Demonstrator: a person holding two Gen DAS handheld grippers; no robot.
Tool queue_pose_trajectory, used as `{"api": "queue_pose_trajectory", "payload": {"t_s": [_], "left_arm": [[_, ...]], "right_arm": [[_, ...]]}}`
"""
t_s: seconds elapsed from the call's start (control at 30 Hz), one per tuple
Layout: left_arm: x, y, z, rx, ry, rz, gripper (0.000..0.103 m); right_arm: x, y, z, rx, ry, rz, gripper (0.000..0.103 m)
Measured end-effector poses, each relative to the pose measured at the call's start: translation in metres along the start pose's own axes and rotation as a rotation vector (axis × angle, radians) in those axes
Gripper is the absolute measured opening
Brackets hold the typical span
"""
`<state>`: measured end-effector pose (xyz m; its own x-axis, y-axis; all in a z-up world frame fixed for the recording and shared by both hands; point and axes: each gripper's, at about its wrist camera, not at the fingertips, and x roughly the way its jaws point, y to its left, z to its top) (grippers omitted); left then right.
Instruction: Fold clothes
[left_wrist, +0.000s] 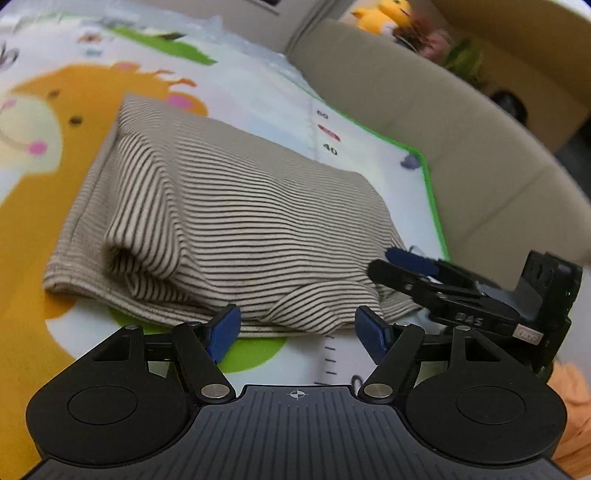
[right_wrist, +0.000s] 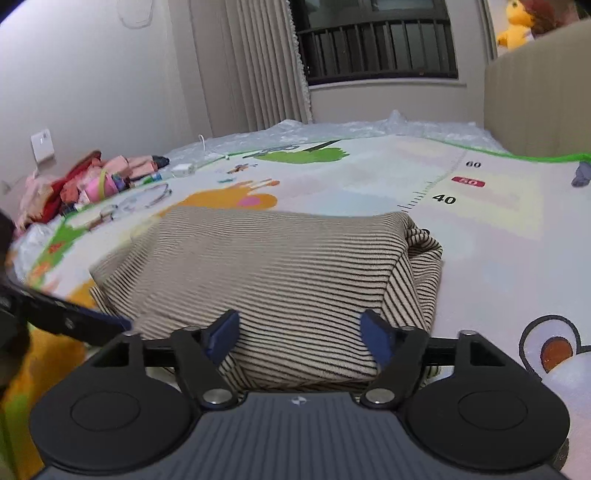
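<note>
Striped knit top (left_wrist: 236, 229), folded into a thick rectangular bundle, lies on the cartoon play mat (left_wrist: 44, 192) just ahead of both my grippers. From the left wrist camera its long axis runs away from me and to the left, from the near hem toward the orange giraffe print; from the right wrist camera the bundle (right_wrist: 266, 280) sits broadside, its folded right end bulging toward the printed height ruler (right_wrist: 443, 192).

My left gripper (left_wrist: 297, 330) hangs with its blue pads spread wide, nothing between them, the near hem of the top just past their tips. My right gripper (right_wrist: 299, 336) is likewise parted, its pads standing over the near edge of the cloth without pinching it. In the left view the right gripper (left_wrist: 410, 269) sits at the bundle's right corner; whether it touches the fabric I cannot tell.

The mat has a green border (left_wrist: 432, 199) and runs to a beige padded wall (left_wrist: 424, 110). Clear plastic sheeting (right_wrist: 369, 127) lies crumpled at its far end, below pleated curtains (right_wrist: 258, 62) and a dark barred window (right_wrist: 376, 40). A heap of pink and red clothes (right_wrist: 85, 181) lies at the far left, and a yellow plush toy (right_wrist: 517, 26) sits above the padded wall.

The fabric is beige with thin dark stripes, softly rumpled, one rolled fold gaping at its left end.
</note>
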<state>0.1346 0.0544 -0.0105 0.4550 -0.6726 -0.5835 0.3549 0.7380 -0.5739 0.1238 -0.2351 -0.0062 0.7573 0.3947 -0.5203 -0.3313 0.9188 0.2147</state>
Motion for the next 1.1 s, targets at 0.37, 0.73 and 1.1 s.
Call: {"api": "queue_pose_trajectory", "payload": {"t_s": [0.37, 0.73, 1.1], "left_arm": [[0.012, 0.018, 0.033, -0.015, -0.017, 0.094, 0.062], [0.034, 0.046, 0.086, -0.054, -0.117, 0.242, 0.067], [0.043, 0.054, 0.1, -0.037, -0.169, 0.276, 0.076]], "right_arm": [[0.002, -0.041, 0.054, 0.06, -0.108, -0.089, 0.103], [0.086, -0.09, 0.053, 0.058, 0.071, -0.21, 0.103], [0.054, -0.046, 0.018, -0.001, 0.128, -0.129, 0.103]]}}
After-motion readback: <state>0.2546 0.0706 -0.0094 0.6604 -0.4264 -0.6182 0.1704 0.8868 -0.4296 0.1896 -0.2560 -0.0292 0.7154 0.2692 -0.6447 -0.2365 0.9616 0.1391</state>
